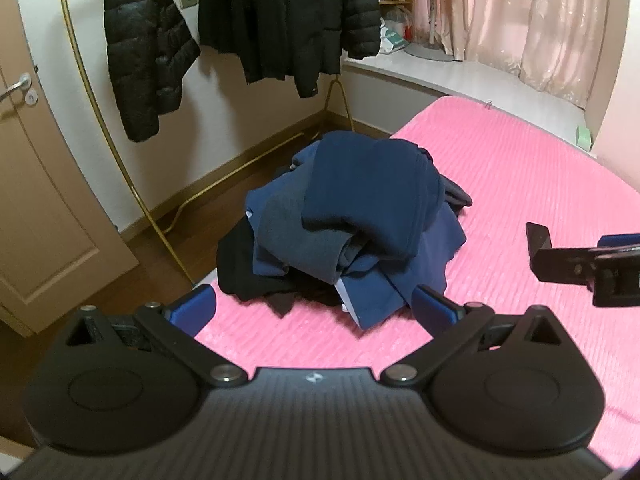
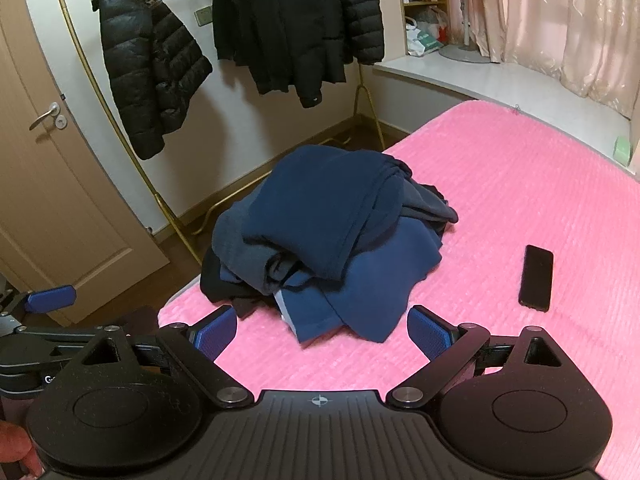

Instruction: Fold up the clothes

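Before both spread claws [image 1: 314, 306] [image 2: 322, 330], clothes pile [image 1: 352, 220].

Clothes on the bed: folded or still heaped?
Heaped. The clothes lie crumpled in an uneven mound on the bed; no neat edges.

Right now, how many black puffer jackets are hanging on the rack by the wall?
2. One hooded jacket hangs at the rack's left, nearer the door; the other jacket hangs to its right, toward the window. More could be hidden above the frame.
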The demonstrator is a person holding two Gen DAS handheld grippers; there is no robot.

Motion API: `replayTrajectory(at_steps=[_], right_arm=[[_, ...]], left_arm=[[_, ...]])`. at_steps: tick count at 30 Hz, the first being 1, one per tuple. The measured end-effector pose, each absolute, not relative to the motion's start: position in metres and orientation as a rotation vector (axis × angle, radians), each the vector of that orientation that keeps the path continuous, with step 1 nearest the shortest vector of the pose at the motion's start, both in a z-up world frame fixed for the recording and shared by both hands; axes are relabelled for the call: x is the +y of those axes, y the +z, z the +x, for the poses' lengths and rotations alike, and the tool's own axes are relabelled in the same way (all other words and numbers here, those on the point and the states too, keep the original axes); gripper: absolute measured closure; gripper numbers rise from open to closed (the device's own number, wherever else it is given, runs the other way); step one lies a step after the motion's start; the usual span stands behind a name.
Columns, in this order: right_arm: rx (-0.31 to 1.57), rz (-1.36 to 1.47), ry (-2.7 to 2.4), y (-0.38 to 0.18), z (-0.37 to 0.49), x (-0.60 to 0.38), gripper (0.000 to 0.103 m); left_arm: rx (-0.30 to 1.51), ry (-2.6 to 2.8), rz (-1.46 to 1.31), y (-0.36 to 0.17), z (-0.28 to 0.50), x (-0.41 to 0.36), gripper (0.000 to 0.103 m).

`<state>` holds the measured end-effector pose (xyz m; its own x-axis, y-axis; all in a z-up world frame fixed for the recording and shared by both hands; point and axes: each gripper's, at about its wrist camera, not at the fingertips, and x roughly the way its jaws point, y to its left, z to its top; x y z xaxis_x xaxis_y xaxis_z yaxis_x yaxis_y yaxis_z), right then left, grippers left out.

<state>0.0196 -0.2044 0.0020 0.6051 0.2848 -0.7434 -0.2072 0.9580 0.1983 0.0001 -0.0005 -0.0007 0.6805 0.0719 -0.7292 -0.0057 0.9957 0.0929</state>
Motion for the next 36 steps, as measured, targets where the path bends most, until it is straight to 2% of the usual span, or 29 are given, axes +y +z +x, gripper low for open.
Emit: replayTrajectory(at_steps=[36], right_arm=[[0.891,0.099,0.28,-0.005,0.019,-0.205,0.008]], left_arm=[[0.865,0.004,0.048,-0.015,0.0,0.0,0.001]])
